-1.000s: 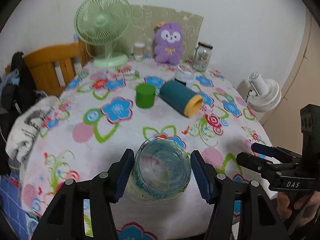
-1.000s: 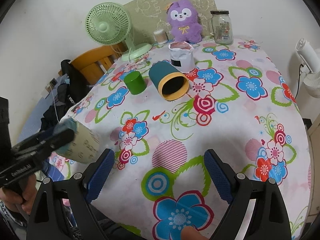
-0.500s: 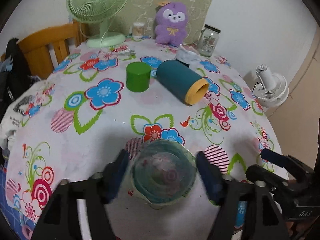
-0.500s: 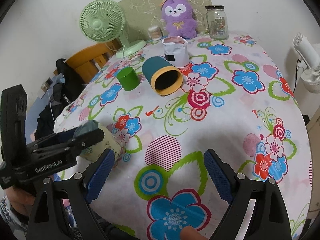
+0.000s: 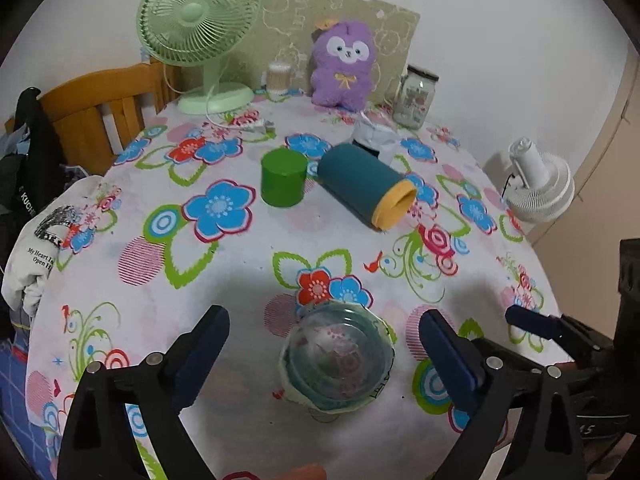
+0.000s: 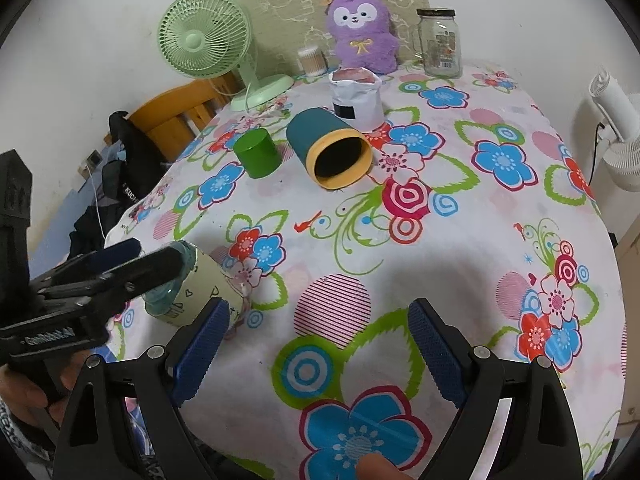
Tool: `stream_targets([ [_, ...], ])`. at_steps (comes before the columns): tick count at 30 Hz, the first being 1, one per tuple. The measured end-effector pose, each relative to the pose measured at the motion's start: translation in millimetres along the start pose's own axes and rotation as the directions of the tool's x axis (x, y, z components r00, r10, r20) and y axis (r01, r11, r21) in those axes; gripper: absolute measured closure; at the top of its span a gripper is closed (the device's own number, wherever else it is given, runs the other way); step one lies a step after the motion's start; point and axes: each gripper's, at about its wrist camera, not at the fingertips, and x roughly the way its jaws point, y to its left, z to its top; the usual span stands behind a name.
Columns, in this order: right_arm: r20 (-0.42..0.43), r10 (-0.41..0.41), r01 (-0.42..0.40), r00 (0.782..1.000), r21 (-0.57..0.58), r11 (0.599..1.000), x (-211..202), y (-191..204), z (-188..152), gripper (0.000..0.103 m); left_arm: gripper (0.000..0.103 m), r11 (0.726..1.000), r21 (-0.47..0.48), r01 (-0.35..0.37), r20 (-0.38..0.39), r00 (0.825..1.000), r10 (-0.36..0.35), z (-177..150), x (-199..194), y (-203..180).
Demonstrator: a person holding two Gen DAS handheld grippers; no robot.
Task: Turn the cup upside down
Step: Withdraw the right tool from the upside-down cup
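Observation:
A clear plastic cup with a pale printed sleeve (image 5: 338, 364) stands upside down on the flowered tablecloth (image 5: 240, 272), its base facing me. My left gripper (image 5: 324, 348) is open wide, its blue pads apart from the cup on both sides. In the right wrist view the cup (image 6: 196, 288) stands at the left, partly hidden by the left gripper's fingers (image 6: 120, 268). My right gripper (image 6: 316, 340) is open and empty over the table's front part.
A green cup (image 5: 283, 182) stands upside down mid-table beside a teal tube with a yellow rim (image 5: 366, 190) lying on its side. Behind are a white pouch (image 6: 356, 96), a green fan (image 5: 200, 28), a purple plush (image 5: 346, 64) and a glass jar (image 5: 416, 96). A wooden chair (image 5: 100, 112) stands at the left.
My left gripper carried the cup down onto the cloth, then opened and let it go. The cup now stands alone. The right gripper has barely moved.

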Motion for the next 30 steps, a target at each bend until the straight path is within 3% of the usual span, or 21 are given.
stream_targets([
  [14, 0.075, -0.062, 0.068, 0.995, -0.081, 0.994, -25.2, 36.7, 20.8, 0.010, 0.000, 1.000, -0.021, -0.005, 0.099, 0.995, 0.007, 10.8, -41.9, 14.9],
  [17, 0.097, -0.110, 0.120, 0.989, -0.107, 0.987, -27.2, 44.6, 22.2, 0.002, 0.000, 1.000, -0.018, -0.004, 0.109, 0.994, 0.006, 12.1, -47.2, 16.6],
  [20, 0.120, -0.141, 0.155, 0.983, -0.114, 0.981, -30.6, 48.9, 25.0, 0.001, 0.000, 1.000, -0.020, -0.006, 0.124, 0.992, 0.009, 12.6, -54.2, 19.0],
  [30, 0.192, -0.142, 0.166, 0.971, -0.119, 0.979, -52.0, 67.3, 37.3, 0.000, 0.000, 0.999, -0.014, -0.033, 0.218, 0.975, 0.035, 17.9, -82.9, 26.0],
])
